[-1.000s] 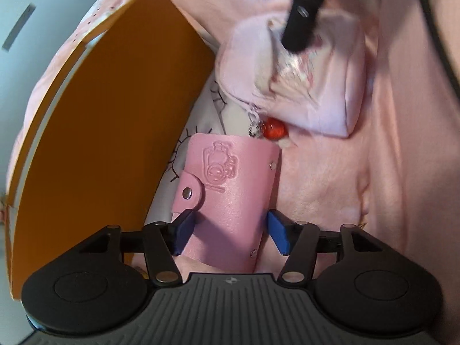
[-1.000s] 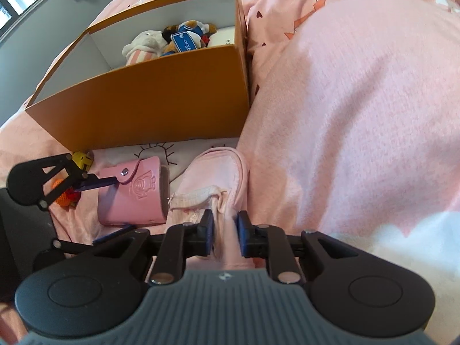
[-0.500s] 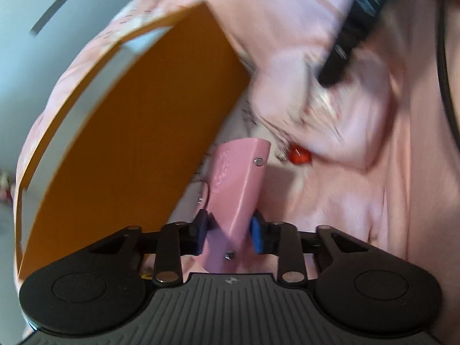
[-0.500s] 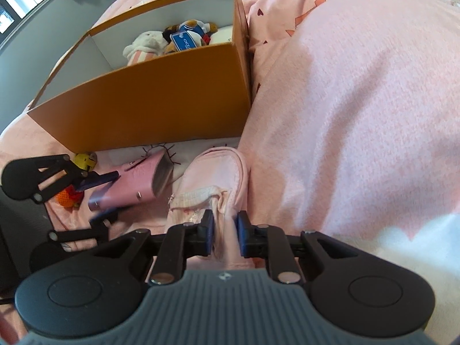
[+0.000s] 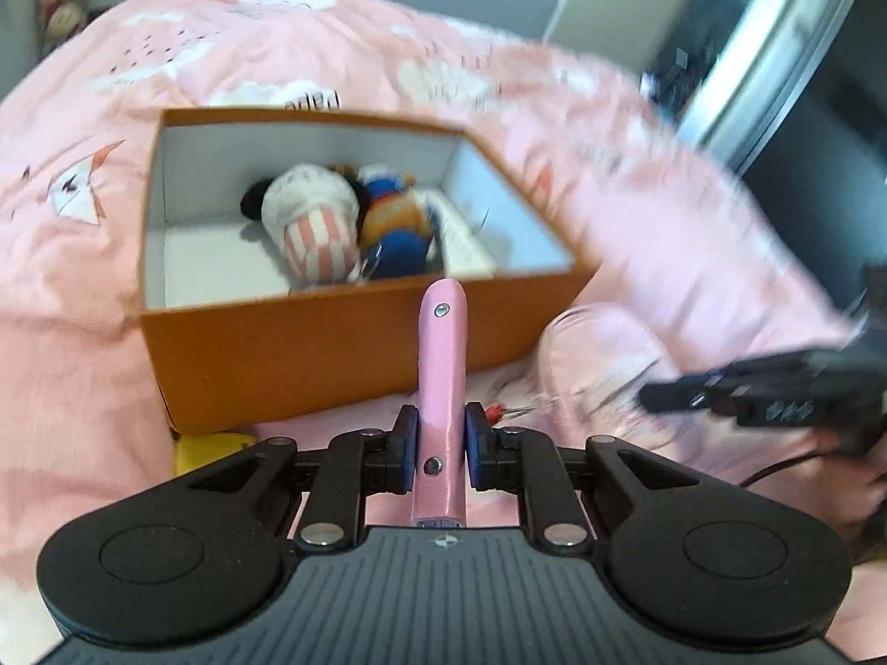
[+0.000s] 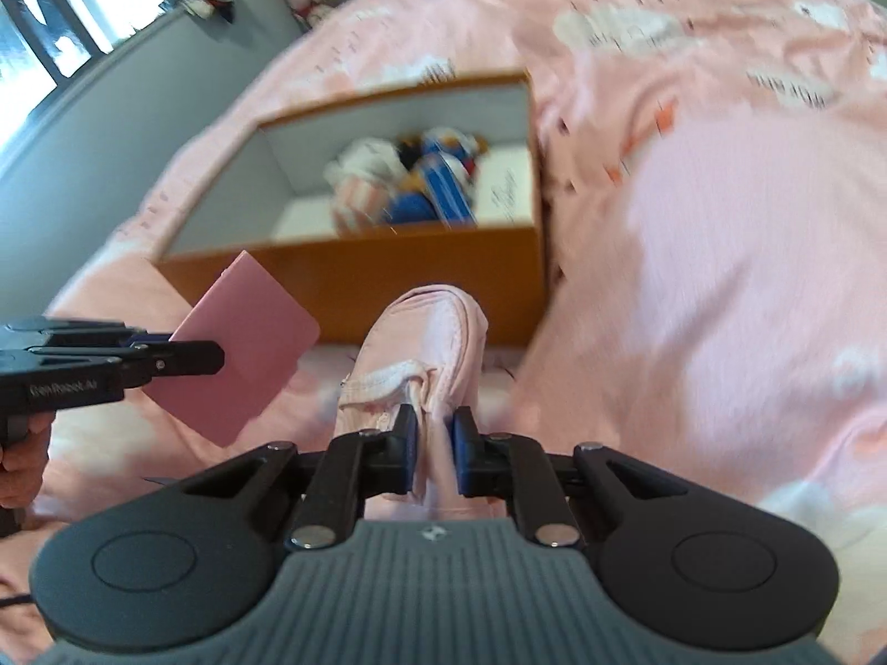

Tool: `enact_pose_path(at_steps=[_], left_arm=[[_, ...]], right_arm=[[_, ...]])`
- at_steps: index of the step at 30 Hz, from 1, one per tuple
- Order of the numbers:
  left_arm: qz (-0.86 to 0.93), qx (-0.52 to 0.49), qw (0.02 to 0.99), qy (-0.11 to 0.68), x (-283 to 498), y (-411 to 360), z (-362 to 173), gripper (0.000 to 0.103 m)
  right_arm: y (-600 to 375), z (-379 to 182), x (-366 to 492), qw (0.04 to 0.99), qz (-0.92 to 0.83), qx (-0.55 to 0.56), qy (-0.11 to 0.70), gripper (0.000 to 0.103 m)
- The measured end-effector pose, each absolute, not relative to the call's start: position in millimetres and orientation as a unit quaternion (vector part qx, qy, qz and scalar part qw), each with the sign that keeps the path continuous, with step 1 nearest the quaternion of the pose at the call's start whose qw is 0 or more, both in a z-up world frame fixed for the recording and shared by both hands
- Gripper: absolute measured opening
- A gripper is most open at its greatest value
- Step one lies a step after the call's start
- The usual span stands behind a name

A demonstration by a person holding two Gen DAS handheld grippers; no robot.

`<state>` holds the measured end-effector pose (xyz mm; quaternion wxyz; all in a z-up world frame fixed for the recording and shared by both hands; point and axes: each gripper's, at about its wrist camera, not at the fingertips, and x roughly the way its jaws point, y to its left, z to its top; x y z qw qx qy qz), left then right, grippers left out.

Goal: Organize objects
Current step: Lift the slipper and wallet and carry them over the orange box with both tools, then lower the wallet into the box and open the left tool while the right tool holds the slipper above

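My left gripper [image 5: 441, 446] is shut on a pink card wallet [image 5: 442, 388], held edge-on above the bed in front of the orange box [image 5: 332, 354]. The wallet also shows in the right wrist view [image 6: 244, 354], lifted at the left. My right gripper [image 6: 434, 451] is shut on a pale pink pouch [image 6: 427, 343], raised in front of the same orange box [image 6: 388, 282]. The box holds plush toys [image 5: 332, 227] and a white card [image 5: 463, 238].
A pink patterned duvet [image 6: 693, 277] covers the bed and bulges at the right of the box. A yellow toy [image 5: 205, 449] and a small red thing [image 5: 495, 413] lie on the bed near the box. A window [image 6: 50, 27] is at the far left.
My left gripper closed on the wallet and lifted it off the bed, turning toward the box. My right gripper raised the pouch. Both views are blurred from motion.
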<state>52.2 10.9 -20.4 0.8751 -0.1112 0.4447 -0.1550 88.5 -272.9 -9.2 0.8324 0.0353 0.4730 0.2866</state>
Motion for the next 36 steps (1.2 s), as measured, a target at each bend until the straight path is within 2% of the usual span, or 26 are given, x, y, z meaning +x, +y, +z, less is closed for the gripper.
enact_pose_path(at_steps=[3, 7, 12, 20, 27, 36], left_arm=[[-0.164, -0.171, 0.881, 0.409, 41, 29, 12, 0.019], [-0.141, -0.218, 0.895, 0.364, 67, 48, 31, 0.019], [-0.042, -0.22, 0.897, 0.381, 130, 72, 33, 0.019], [0.07, -0.111, 0.886, 0.445, 212, 49, -24, 0.019], [0.062, -0.121, 0.841, 0.524, 205, 47, -52, 0.019], [0.059, -0.155, 0.801, 0.575, 201, 48, -75, 0.02]], right_arm=[[-274, 19, 88, 0.841, 0.301, 0.046, 0.448, 0.014], [-260, 52, 101, 0.856, 0.313, 0.049, 0.407, 0.014], [-234, 77, 137, 0.875, 0.311, 0.066, 0.365, 0.014], [-197, 47, 173, 0.883, 0.28, 0.092, 0.366, 0.014], [-206, 18, 190, 0.883, 0.26, 0.088, 0.38, 0.014], [-204, 1, 196, 0.874, 0.275, 0.089, 0.39, 0.014]])
